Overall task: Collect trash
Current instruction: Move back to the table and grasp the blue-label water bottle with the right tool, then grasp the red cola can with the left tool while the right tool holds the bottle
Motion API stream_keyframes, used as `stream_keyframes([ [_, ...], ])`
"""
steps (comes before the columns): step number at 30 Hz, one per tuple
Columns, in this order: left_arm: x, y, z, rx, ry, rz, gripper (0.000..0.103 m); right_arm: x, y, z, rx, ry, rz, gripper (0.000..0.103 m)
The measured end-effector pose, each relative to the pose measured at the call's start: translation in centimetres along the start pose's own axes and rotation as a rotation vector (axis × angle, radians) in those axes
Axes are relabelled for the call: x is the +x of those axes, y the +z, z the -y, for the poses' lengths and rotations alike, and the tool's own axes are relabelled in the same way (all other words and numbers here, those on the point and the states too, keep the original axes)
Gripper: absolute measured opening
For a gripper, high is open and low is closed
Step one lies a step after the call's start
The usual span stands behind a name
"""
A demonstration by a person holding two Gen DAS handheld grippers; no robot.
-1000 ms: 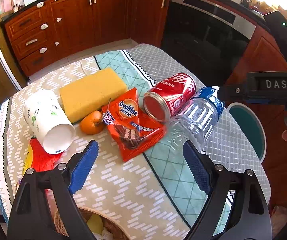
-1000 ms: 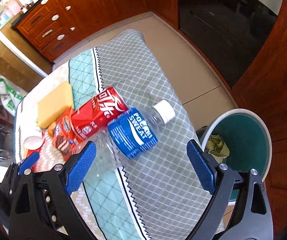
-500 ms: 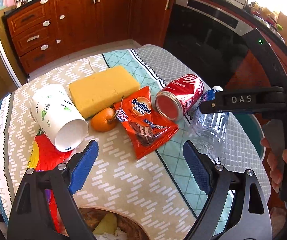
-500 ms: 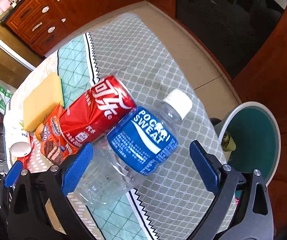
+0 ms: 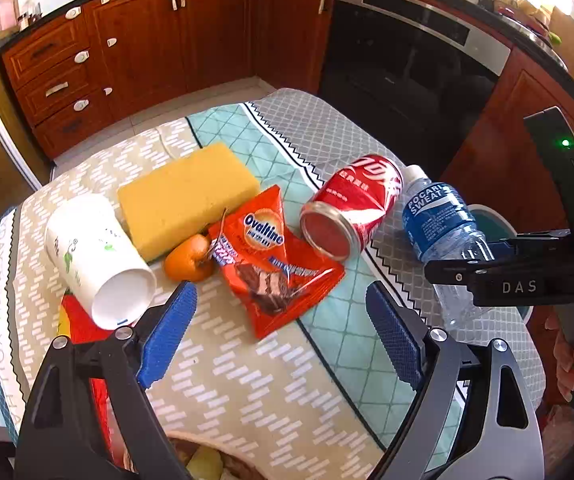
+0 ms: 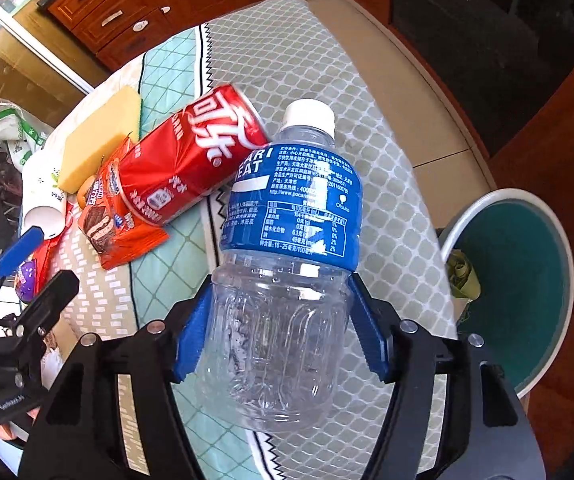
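Two grippers are in view over a cloth-covered table (image 5: pixel 247 380). Right gripper (image 6: pixel 279 332): its blue fingers (image 6: pixel 191 332) are closed in on the clear lower body of the Pocari Sweat bottle (image 6: pixel 287 240), one on each side, both touching the plastic. The bottle's white cap points away from the gripper; whether its base rests on the table cannot be told. Left gripper (image 5: pixel 279 336): fingers (image 5: pixel 167 332) spread wide, holding nothing, poised above the cloth on the near side of the Ovaltine wrapper (image 5: pixel 275 256).

Positions relative to the bottle: the red can (image 5: pixel 351 208) lies on its side just beside it, touching near the label in the right wrist view. The wrapper lies beyond the can, with an orange (image 5: pixel 187 258) against it, then a yellow sponge (image 5: pixel 187 198) and a tipped paper cup (image 5: pixel 95 256). On the bottle's opposite side, below the table edge, stands a bin (image 6: pixel 527 280) with a teal interior.
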State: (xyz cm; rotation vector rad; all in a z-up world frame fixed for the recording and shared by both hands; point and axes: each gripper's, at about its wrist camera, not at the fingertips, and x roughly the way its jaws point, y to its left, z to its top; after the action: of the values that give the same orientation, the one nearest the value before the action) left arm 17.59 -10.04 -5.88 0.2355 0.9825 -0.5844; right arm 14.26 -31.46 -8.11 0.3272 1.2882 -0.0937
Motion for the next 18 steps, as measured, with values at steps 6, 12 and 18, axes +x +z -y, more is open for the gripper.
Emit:
stream_keyframes([
  [6, 2.5, 3.8, 3.2, 0.103, -0.054, -0.052, 0.087, -0.4, 0.4, 2.6, -0.003, -0.023, -0.002, 0.062],
  [12, 6.9, 6.4, 5.4, 0.200, -0.070, -0.112, 0.087, -0.7, 1.1, 3.6, -0.019, -0.007, 0.004, 0.062],
  [18, 10.2, 6.0, 5.8, 0.199, -0.072, -0.171, 0.074, -0.5, 1.4, 4.5, -0.033, -0.012, 0.006, 0.062],
])
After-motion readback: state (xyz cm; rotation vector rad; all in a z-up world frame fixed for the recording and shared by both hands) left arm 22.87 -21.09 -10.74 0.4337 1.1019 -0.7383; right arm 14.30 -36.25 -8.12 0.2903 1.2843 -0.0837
